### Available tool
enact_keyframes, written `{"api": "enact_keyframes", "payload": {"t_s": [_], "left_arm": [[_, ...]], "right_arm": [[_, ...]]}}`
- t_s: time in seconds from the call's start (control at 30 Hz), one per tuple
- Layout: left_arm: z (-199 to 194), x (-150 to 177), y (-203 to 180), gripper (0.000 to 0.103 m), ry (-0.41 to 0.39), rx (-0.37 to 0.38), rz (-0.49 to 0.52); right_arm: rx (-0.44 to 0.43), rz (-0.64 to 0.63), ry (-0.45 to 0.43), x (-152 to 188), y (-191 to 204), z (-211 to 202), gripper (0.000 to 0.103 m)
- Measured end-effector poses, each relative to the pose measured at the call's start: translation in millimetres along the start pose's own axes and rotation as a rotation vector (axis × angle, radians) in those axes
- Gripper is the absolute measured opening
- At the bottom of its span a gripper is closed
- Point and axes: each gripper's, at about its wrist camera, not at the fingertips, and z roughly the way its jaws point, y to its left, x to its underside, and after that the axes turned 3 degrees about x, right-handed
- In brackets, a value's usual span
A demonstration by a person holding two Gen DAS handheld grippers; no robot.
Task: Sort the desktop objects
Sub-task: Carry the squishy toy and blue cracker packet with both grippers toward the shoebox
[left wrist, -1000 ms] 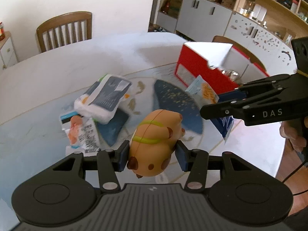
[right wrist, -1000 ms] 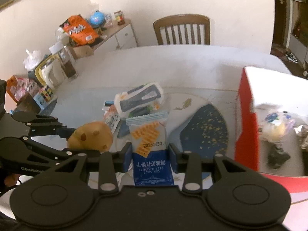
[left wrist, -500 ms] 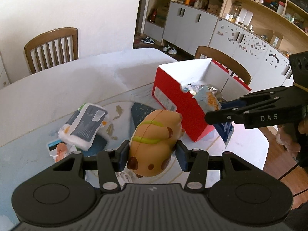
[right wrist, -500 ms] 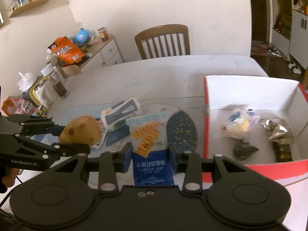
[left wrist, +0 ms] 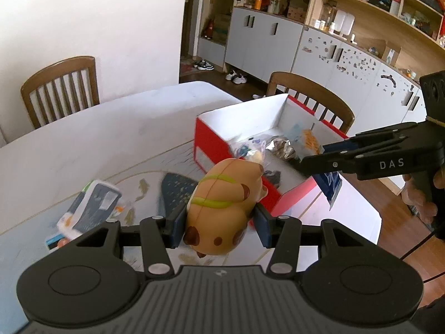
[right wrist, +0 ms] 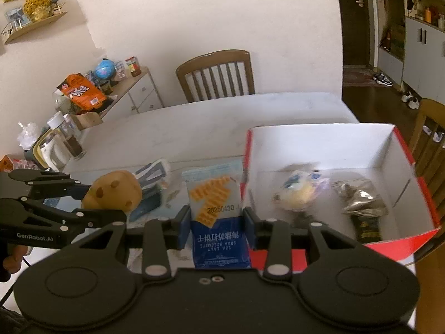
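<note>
From the left wrist camera: the left gripper (left wrist: 219,222) is carrying a tan squishy toy (left wrist: 224,203), its fingers (left wrist: 178,224) closed in on the toy's flanks, above the table (left wrist: 83,144) just short of the red box (left wrist: 211,144). It looks soft and light, probably rubbery, so a mid-body squeeze is the sensible hold; too hard and it could deform and pop out. To the right, the right gripper (left wrist: 314,161) is reaching over the box, "DAS" legible on its arm, with a biscuit packet (left wrist: 331,186) hanging from it. A wipes pack (left wrist: 91,208) is lying on the table, well to the left.

From the right wrist camera: the right gripper (right wrist: 218,222) is pinching the packet (right wrist: 217,214) by its sides, fingers (right wrist: 185,225) nearly closed on it, beside the box (right wrist: 328,139), not yet over its floor. The wrapper is looking thin, slick and crinkly, the contents likely brittle, so an edge grip is suiting it. I'm reading "20250430" and, upside down, "SODA BISCUITS". The left gripper (right wrist: 108,192) is showing "GenRobot.AI", the toy (right wrist: 114,192) in it.
</note>
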Motion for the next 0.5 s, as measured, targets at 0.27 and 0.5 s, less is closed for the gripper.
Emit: {"api": "enact_keyframes", "payload": {"t_s": [0.27, 0.5], "left_arm": [[33, -25, -32, 0.05, 0.005, 0.009, 0.031], [70, -46, -58, 0.05, 0.027, 0.015, 0.055]], "right_arm": [[0.015, 0.006, 0.004, -8, -46, -3, 0.039], [0.03, 0.006, 0.008, -18, -85, -2, 0.039]]}}
